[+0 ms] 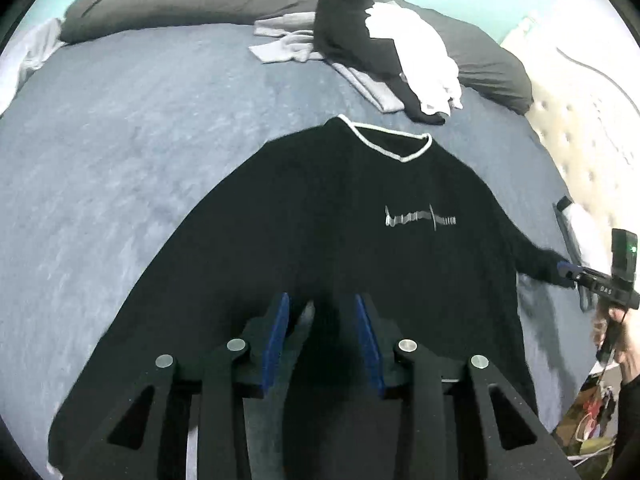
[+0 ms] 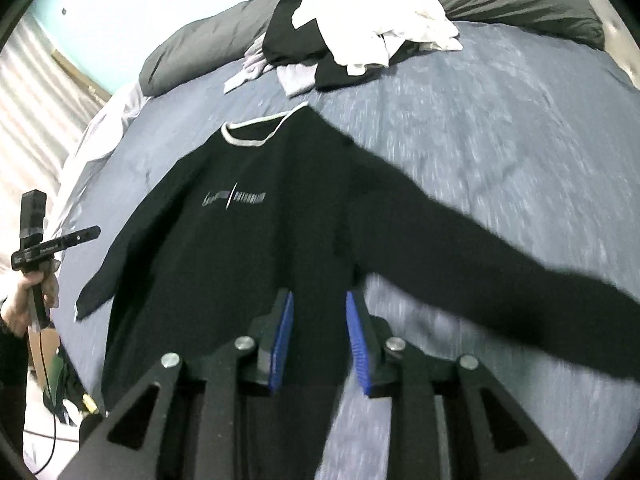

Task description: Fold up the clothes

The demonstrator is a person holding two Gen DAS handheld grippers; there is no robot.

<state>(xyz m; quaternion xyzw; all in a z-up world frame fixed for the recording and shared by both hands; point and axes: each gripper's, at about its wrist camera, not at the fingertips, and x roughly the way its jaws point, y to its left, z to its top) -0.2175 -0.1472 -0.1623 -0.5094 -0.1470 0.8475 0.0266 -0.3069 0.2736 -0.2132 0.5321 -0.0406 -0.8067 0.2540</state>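
Black sweater spread flat on the bed, both grippers loose above its hem.

The black sweater [image 1: 360,216] lies front-up on the blue bedspread [image 1: 120,152], its long axis running from the hem under the claws to the white-trimmed collar [image 1: 384,138] farthest away. Left gripper [image 1: 322,336] and right gripper [image 2: 319,340] hover near the hem, jaws parted, pinching nothing. A sleeve [image 2: 500,256] stretches out sideways nearest the right gripper, likely folded inward next.

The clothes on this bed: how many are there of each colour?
Black: 2, the spread-out sweater and a crumpled piece in the pile.
White: 1, a bundle on top of the pile.
Grey: at least 1, cloth under the pile; I cannot tell how many.
Total: at least 4.
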